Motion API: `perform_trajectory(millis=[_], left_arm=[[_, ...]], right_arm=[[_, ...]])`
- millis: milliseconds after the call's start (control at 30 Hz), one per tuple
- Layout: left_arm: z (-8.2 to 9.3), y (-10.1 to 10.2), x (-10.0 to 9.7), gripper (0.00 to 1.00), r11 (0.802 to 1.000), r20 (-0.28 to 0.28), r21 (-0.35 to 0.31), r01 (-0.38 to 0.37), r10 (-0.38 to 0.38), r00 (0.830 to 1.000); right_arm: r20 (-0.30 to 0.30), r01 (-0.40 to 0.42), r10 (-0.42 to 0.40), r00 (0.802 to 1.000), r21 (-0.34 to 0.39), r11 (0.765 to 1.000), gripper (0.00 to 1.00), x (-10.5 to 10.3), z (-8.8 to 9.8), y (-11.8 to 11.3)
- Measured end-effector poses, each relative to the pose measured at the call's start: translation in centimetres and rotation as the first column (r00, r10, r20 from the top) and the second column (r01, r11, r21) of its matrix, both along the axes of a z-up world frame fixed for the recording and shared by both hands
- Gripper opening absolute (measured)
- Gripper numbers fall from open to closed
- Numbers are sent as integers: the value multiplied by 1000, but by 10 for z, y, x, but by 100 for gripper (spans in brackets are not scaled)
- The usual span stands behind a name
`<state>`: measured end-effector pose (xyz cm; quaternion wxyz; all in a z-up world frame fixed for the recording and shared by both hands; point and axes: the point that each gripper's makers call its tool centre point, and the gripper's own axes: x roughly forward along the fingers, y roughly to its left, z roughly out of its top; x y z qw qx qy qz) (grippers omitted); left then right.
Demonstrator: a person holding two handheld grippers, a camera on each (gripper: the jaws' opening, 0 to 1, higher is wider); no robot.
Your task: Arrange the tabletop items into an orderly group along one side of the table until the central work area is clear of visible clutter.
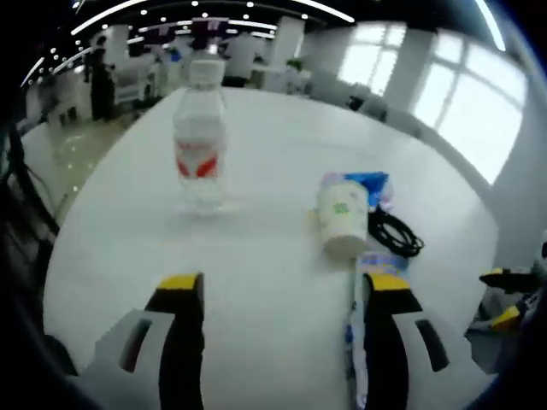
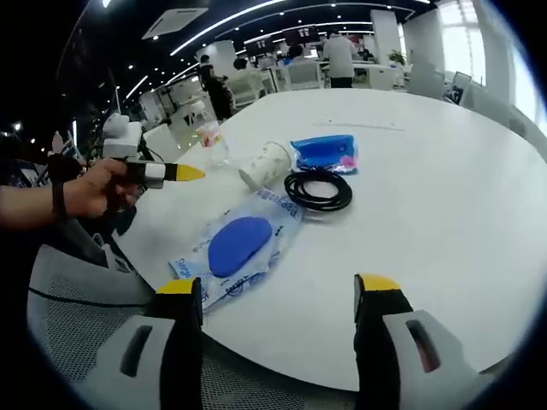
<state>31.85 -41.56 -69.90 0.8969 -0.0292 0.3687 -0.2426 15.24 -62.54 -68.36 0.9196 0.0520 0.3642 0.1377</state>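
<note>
Both jaws wide, empty | water bottle (image 1: 199,141) ahead of left gripper (image 1: 278,286) | blue pouch (image 2: 237,246) before right gripper (image 2: 279,290)

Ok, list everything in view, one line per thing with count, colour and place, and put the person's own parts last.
Table: one, white, round-edged, under all the items.
Water bottle: one, clear with a red label and white cap, standing upright on the table's far side in the left gripper view.
Paper cup: one, white, lying on its side beside the blue packet.
Blue packet: one, blue, behind the cable.
Cable: one, black, coiled, near the cup.
Plastic bag: one, clear with a blue object inside, near the table edge.
Office chair: one, grey mesh, at the table edge.
Left gripper: one, black and yellow-tipped, open.
Right gripper: one, same colours, open.
Hand: one, holding the left gripper.
</note>
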Motion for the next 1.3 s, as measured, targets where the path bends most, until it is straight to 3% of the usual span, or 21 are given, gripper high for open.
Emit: perform_trajectory(millis=[200, 533, 633, 867, 1000, 1067, 1133, 1300], left_arm=[[-2, -4, -29, 73, 998, -8, 22, 54, -54, 999], [-11, -1, -46, 73, 997, -34, 17, 75, -74, 997], [-8, -1, -42, 73, 997, -16, 7, 73, -73, 997], [-4, -1, -39, 73, 997, -7, -23, 78, -78, 997], [-1, 0, -40, 73, 997, -1, -29, 73, -73, 997], [0, 1, -38, 73, 997, 4, -37, 67, -67, 998], [0, 2, -38, 73, 997, 4, -41, 64, -64, 998], [-1, 2, -39, 72, 997, -1, -42, 65, -65, 998]], right_arm=[[11, -25, 25, 1000, 14, 1000, 71, 0, 3, 7], [-1, -85, 85, 996, 21, 996, 71, -4, 0, 22], [5, -97, 96, 995, 80, 992, 68, -4, 3, 31], [-15, -119, 121, 993, 92, 989, 67, -4, -1, 37], [-30, -133, 136, 990, 93, 987, 67, -3, -6, 39], [-44, -183, 185, 982, 47, 982, 67, -3, -8, 40], [-28, -241, 243, 970, 42, 970, 68, 6, -2, 47], [-29, -263, 263, 964, 16, 965, 68, 35, -3, 41]])
